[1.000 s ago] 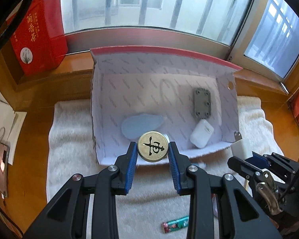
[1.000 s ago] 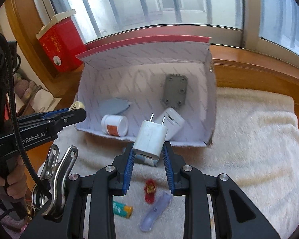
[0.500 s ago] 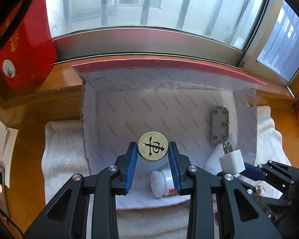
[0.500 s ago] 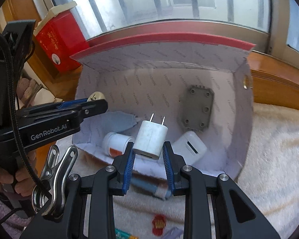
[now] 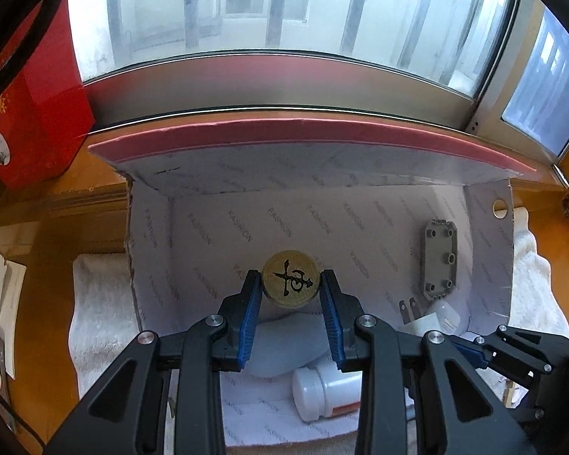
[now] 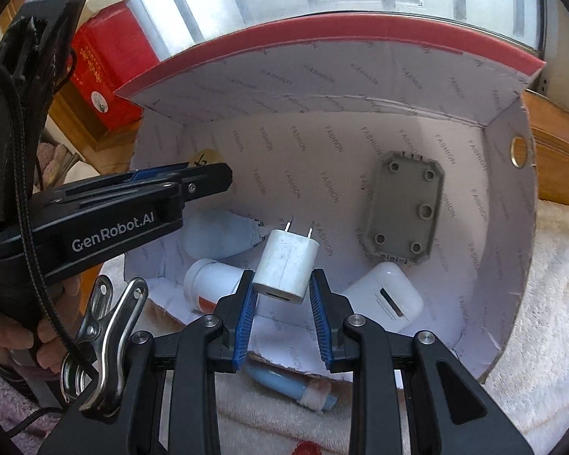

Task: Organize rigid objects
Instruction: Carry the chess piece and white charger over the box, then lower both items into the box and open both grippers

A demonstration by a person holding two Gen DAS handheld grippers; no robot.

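Note:
My left gripper [image 5: 290, 292] is shut on a round wooden chess piece [image 5: 290, 278] with a black character and holds it over the open white-lined box [image 5: 208, 227]. My right gripper [image 6: 284, 284] is shut on a white plug charger [image 6: 286, 263], prongs forward, above the box floor [image 6: 341, 159]. The left gripper also shows in the right wrist view [image 6: 208, 180], to the left of the charger. In the box lie a grey plate with holes [image 6: 404, 210], a white earbud case [image 6: 385, 299], a white pill bottle [image 6: 208, 282] and a pale blue object [image 6: 218, 233].
The box stands on a white towel [image 6: 531, 303] over a wooden sill. A red tea box [image 5: 30, 113] stands at the back left by the window. A blue tube [image 6: 288, 386] and a small red item [image 6: 305, 447] lie on the towel in front of the box.
Both grippers have moved forward over the box, each still holding its object. The box contents now lie closer and lower in both views.

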